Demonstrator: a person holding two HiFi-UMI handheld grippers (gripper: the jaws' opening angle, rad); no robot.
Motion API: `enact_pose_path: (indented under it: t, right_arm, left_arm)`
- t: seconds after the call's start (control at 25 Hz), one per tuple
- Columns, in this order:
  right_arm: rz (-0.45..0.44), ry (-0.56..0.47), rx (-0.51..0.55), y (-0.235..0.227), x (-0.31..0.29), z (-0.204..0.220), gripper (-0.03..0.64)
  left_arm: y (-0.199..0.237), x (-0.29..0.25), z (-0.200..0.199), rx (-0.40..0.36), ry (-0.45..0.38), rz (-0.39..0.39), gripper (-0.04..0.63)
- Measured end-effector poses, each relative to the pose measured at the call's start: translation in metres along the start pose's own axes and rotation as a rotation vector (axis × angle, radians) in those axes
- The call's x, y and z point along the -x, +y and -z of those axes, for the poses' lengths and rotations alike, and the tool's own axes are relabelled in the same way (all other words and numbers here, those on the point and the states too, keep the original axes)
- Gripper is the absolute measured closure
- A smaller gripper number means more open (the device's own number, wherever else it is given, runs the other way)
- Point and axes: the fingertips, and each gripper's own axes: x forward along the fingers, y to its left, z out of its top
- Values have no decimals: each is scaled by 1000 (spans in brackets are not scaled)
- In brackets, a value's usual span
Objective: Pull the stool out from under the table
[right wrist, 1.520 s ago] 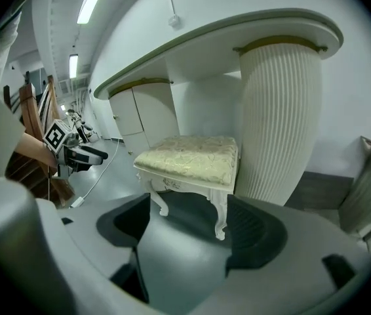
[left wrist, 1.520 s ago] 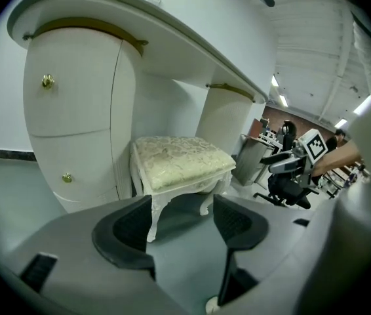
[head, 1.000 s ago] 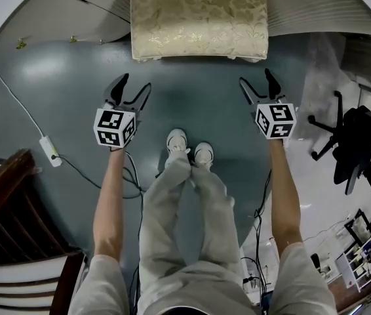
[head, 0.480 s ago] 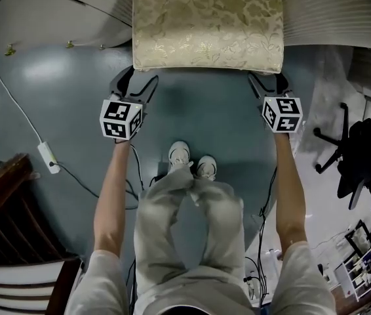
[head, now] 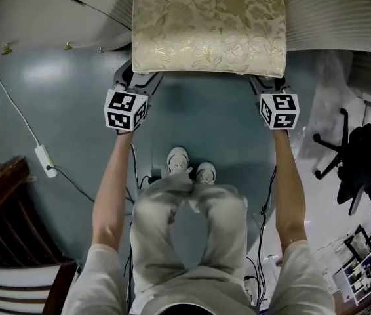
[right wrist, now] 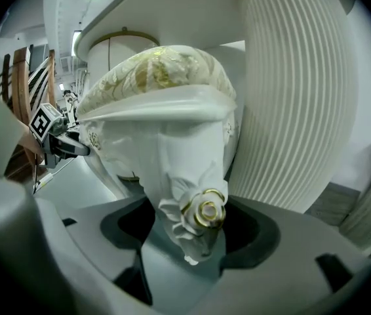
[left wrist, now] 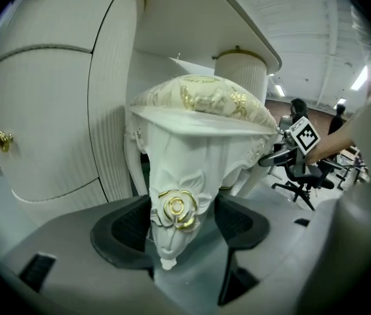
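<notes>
Left tongs: the left tongs [left wrist: 182, 231] stand open, jaws apart on either side of the stool's front-left leg [left wrist: 172, 176]. The leg nearly fills the gap, but no clamping shows.
Right tongs: the right tongs [right wrist: 189, 231] are open too, astride the front-right leg [right wrist: 195, 176] just at its carved rose.
Stool: the stool [head: 208, 25] stands on the floor [head: 61, 110], square in front of the person's feet. It sits in the gap between the two pedestals of the table [left wrist: 192, 18]. Its front edge reaches out toward the person, and its rear lies back under the table's front edge.
Progress: both tongs are placed at the front legs, one per corner. The stool is not clear of the table.
Left to do: by the look of it, a firm grip on both legs and an even draw across the floor toward the person.
</notes>
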Motion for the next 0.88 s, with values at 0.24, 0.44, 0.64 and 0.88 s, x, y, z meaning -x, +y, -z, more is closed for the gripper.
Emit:
enact_pose_path:
  t: [0.24, 0.44, 0.64, 0.88]
  right_arm:
    - [5, 10, -2, -1, 1, 2, 323]
    - [1, 35, -14, 3, 4, 3, 325]
    - [1, 49, -25, 4, 5, 2, 325]
    - [10, 67, -28, 31, 27, 18, 325]
  left_arm:
    - [3, 1, 1, -2, -11, -11, 314]
    - [5, 4, -2, -9, -5, -10, 314]
    - [6, 5, -4, -15, 14, -8, 316]
    - [-4, 33, 16, -18, 20, -5, 316]
